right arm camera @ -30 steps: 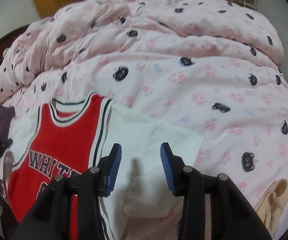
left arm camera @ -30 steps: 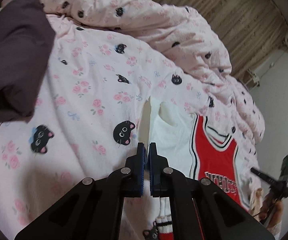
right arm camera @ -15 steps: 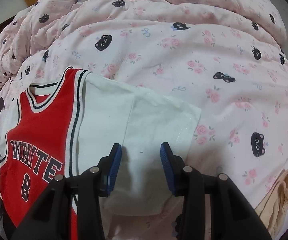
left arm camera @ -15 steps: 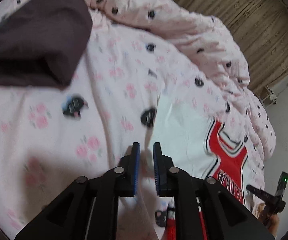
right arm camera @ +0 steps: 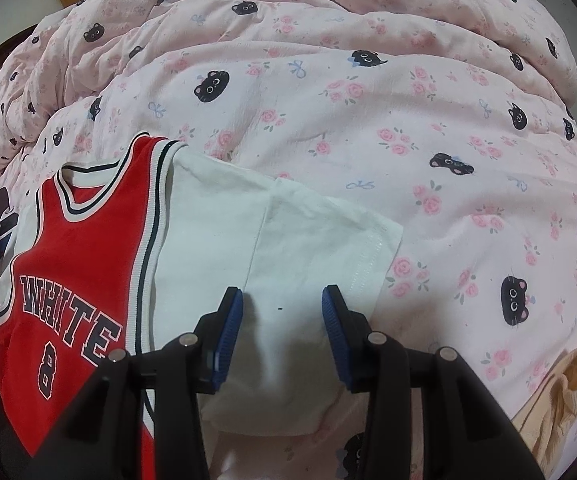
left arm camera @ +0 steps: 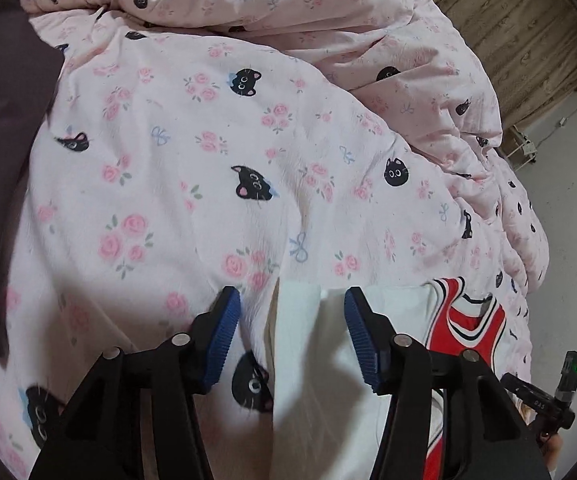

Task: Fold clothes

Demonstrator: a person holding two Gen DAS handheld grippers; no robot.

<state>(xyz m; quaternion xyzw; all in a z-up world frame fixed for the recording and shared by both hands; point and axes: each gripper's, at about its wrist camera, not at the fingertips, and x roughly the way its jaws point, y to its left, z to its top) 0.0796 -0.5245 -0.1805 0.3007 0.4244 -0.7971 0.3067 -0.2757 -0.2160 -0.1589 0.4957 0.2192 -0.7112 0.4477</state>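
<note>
The shirt [right arm camera: 192, 264] was laid flat on the quilt [right arm camera: 368, 120]. The left gripper [left arm camera: 288, 336], its jaws opening, and the right gripper [right arm camera: 282, 332], spread, were poised over the sleeves; pinching and folding them inward seemed called for next.

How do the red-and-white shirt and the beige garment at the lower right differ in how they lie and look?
The shirt lies spread flat on the duvet; the beige garment sits bunched at the picture's edge. The shirt is red with white sleeves, striped trim and dark lettering; the beige garment is one plain colour and looks ribbed. The right gripper stands open over the shirt's sleeve; the beige garment lies apart from it. Both rest on the same duvet.
</note>
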